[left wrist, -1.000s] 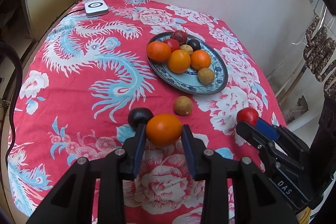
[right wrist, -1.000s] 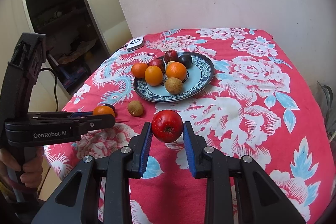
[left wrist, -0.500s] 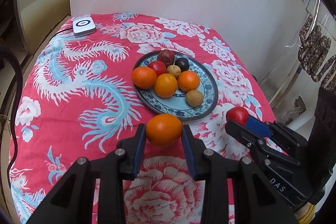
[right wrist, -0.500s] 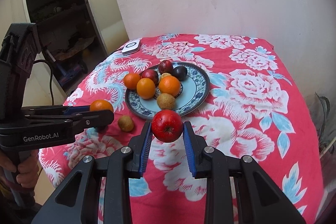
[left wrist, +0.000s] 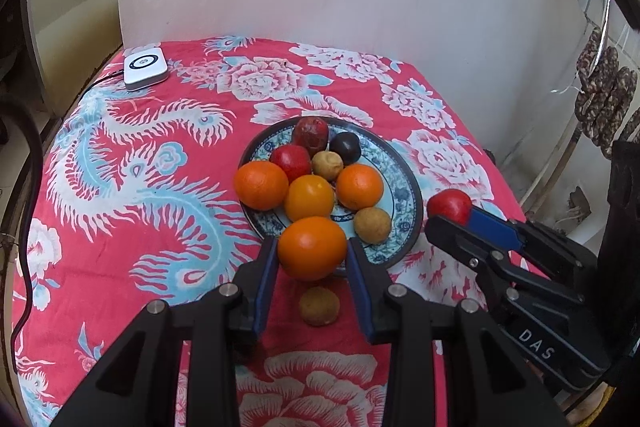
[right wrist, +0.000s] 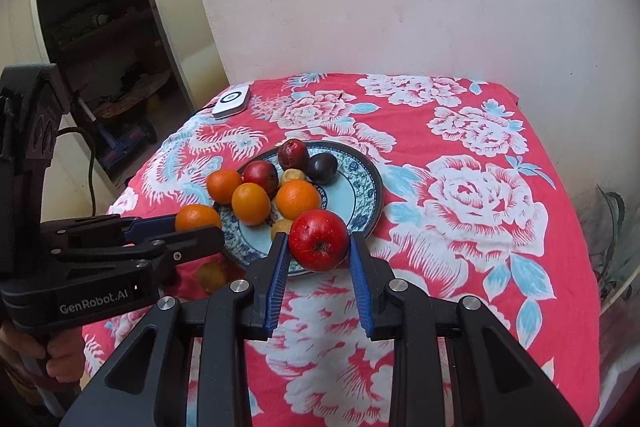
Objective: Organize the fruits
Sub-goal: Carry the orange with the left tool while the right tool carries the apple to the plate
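My left gripper (left wrist: 312, 255) is shut on an orange (left wrist: 312, 247), held above the near rim of the blue patterned plate (left wrist: 404, 187). My right gripper (right wrist: 319, 247) is shut on a red apple (right wrist: 319, 239), also over the plate's (right wrist: 360, 183) near edge. On the plate lie three oranges, two red fruits, a dark plum (left wrist: 346, 148) and two small tan fruits. One small brown fruit (left wrist: 319, 305) lies on the cloth between my left fingers. In the left wrist view the right gripper (left wrist: 452, 215) comes in from the right with the apple (left wrist: 449, 205).
A red floral tablecloth (left wrist: 140, 187) covers the table, which stands against a white wall. A small white device (left wrist: 145, 66) with a cable sits at the far left corner. A dark doorway (right wrist: 92, 27) opens to the left, and dried sausages (left wrist: 604, 99) hang on the right.
Both grippers have moved forward towards the plate with their fruits. The dark fruit beside the left fingers has dropped out of view, and the small brown fruit now lies under the left gripper.
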The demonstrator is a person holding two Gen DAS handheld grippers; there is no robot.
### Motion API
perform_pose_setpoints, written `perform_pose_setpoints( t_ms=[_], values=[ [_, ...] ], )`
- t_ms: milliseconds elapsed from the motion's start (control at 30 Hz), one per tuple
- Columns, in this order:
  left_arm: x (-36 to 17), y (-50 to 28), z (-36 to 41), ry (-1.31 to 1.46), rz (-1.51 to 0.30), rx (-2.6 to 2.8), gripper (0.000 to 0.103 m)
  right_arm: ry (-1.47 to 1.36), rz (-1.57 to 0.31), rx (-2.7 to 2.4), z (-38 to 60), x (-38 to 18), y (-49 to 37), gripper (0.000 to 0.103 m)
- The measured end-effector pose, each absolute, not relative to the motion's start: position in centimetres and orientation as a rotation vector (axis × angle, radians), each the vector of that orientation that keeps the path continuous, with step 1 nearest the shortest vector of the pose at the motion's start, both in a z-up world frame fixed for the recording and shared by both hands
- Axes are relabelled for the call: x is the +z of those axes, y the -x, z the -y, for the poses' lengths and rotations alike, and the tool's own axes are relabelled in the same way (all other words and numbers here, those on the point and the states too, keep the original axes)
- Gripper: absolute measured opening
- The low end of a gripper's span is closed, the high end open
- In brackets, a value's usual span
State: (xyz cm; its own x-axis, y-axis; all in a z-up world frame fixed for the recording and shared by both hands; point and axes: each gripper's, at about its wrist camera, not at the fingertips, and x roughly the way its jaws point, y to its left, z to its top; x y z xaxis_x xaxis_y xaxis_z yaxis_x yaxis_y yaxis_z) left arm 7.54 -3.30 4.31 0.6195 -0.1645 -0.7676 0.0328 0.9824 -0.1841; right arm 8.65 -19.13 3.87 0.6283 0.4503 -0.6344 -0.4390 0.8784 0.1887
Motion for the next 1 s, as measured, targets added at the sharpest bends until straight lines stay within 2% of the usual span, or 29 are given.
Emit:
perform_pose_setpoints(
  t_ms=[767, 867, 1000],
  values=[
    [3.4, -8.3, 3.7, 0.145, -0.893, -0.127, 0.036, -0.002, -0.763, 0.499, 17.8, 2.4, -10.8, 0.031],
    [3.4, -8.2, 3.8, 0.146, -0.895, -0.13, 0.036, -0.006, -0.76, 0.499, 17.8, 2.4, -10.8, 0.038],
    [3.4, -8.1, 3.8, 0.15, -0.895, -0.137, 0.036, -0.006, -0.754, 0.497, 17.9, 2.5, -10.7, 0.039]
  ],
)
